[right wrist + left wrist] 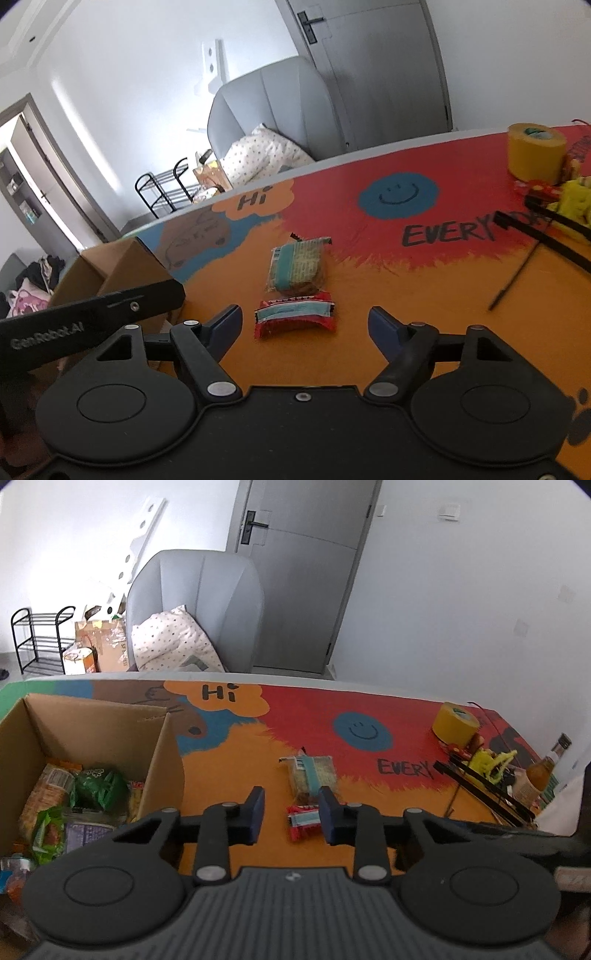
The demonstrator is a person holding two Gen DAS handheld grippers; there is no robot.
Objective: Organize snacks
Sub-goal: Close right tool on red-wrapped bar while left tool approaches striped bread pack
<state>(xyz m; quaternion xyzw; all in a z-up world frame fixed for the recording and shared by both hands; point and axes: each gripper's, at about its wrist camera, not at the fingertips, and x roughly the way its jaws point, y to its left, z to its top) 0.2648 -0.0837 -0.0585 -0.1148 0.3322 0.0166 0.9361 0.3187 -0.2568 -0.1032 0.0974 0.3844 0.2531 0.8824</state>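
The left claw [291, 814] hung with its blue pads narrowed but gripping nothing — the red-wrapped snack bar [303, 821] lay on the surface between and beyond them. The right claw [306, 323] stood spread wide and released, that same red bar [295, 318] just ahead. Behind it sat a clear-wrapped brown cracker pack [297, 266]. Off left, the open cardboard box [162, 760] held more packets on the painted orange-and-red surface [229, 768].
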